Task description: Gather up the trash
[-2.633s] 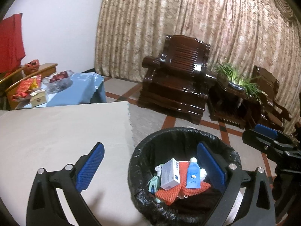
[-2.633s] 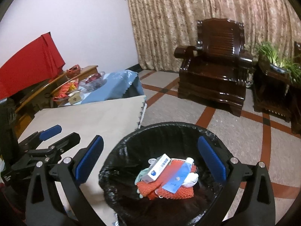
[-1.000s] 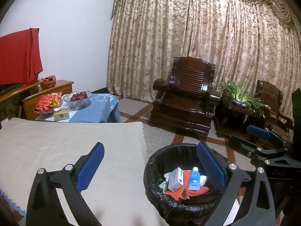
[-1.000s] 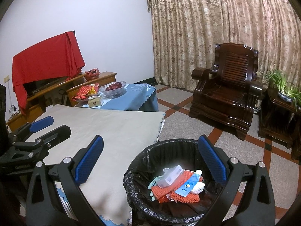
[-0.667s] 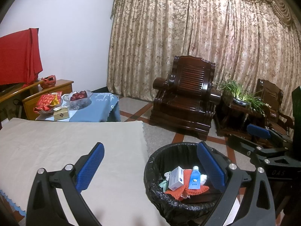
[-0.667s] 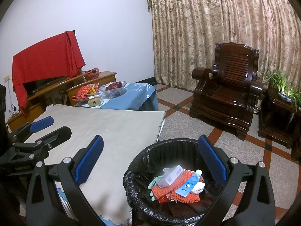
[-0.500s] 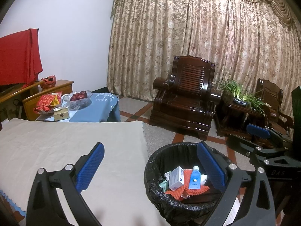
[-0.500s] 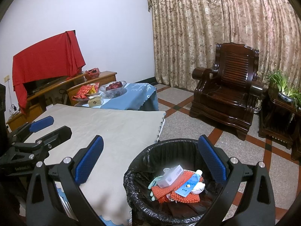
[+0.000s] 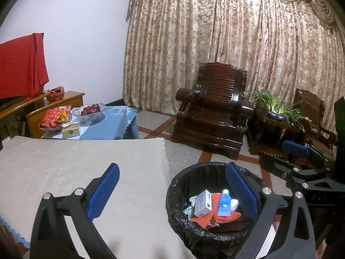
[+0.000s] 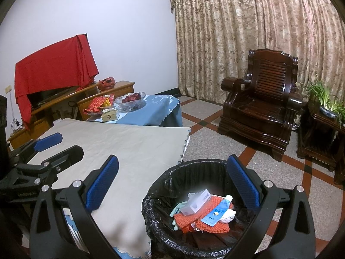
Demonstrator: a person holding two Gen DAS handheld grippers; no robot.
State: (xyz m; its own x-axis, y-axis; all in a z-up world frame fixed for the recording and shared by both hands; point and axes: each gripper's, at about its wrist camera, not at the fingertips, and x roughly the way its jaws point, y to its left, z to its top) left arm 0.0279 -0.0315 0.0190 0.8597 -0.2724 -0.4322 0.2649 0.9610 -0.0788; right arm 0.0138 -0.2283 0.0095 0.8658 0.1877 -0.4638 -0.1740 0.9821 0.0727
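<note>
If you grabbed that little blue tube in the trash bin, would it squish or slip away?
The blue tube looks like soft plastic, so it would probably squish a bit. It looks smooth, so it might slip. It lies slanted on the orange knitted cloth in the trash bin, beside the white box, so it likely lifts free easily.

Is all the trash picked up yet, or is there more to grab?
Looks nearly done. The black-lined trash bin already holds a white box, a blue tube and an orange knitted cloth. The left gripper and right gripper have open, empty jaws. No trash shows on the beige-covered table.
</note>
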